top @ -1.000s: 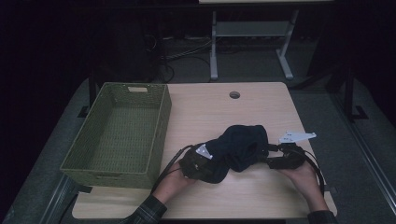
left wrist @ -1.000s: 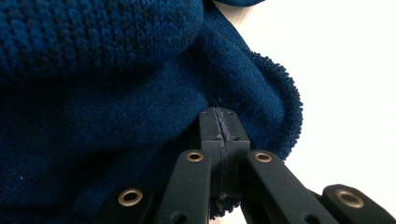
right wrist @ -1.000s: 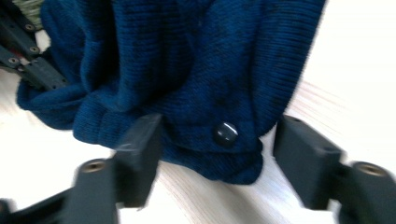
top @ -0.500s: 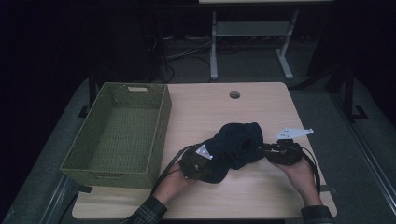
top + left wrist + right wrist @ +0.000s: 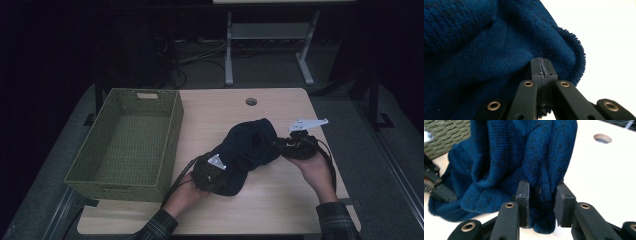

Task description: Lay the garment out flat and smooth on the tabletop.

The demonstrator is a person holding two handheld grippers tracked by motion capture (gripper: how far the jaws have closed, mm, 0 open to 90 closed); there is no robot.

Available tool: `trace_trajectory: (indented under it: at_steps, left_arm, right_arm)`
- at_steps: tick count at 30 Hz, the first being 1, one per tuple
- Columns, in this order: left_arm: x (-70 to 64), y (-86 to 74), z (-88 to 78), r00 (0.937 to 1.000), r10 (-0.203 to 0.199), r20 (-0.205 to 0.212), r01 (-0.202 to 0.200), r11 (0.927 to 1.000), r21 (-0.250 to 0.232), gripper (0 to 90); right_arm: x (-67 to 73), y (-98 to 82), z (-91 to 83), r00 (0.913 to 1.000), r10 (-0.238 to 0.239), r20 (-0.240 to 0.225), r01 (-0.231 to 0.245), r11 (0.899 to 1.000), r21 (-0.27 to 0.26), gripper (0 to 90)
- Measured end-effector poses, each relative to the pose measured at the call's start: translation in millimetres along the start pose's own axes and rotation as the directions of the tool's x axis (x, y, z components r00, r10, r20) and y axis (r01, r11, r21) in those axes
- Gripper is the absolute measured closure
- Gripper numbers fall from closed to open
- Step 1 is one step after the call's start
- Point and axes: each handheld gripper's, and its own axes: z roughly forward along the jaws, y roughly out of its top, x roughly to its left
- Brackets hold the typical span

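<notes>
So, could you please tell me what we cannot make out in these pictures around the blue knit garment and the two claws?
- High view: the left claw tips are buried in the dark blue knit garment.
- High view: the right claw tips are too dark against the knit to tell apart.
- Left claw view: what kind of garment it is; folds crowd the frame.
- Right claw view: the green woven basket is cut off by the edge and the garment.
</notes>
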Motion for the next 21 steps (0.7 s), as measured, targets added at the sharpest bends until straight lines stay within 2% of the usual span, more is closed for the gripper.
trace_trajectory:
  at_steps: [8, 13, 21]
  left_arm:
    - [-0.4, -0.1, 0.0, 1.0000, -0.007, -0.002, 0.007, 1.0000, -0.002, 90.0]
    - [0.2, -0.4, -0.2, 0.9999, -0.010, 0.002, 0.010, 0.9999, -0.001, 90.0]
    - [0.6, -0.6, -0.5, 0.9999, -0.012, 0.008, 0.012, 0.9999, 0.001, 90.0]
  right_arm:
    - [-10.2, 26.5, 7.2, 0.9995, -0.009, 0.032, 0.009, 1.000, -0.019, 68.9]
    - [-16.9, 39.4, 12.2, 0.9991, -0.002, 0.041, 0.003, 1.000, -0.013, 69.1]
    - [-29.7, 58.8, 26.4, 0.9965, -0.004, 0.084, 0.003, 1.000, 0.003, 69.4]
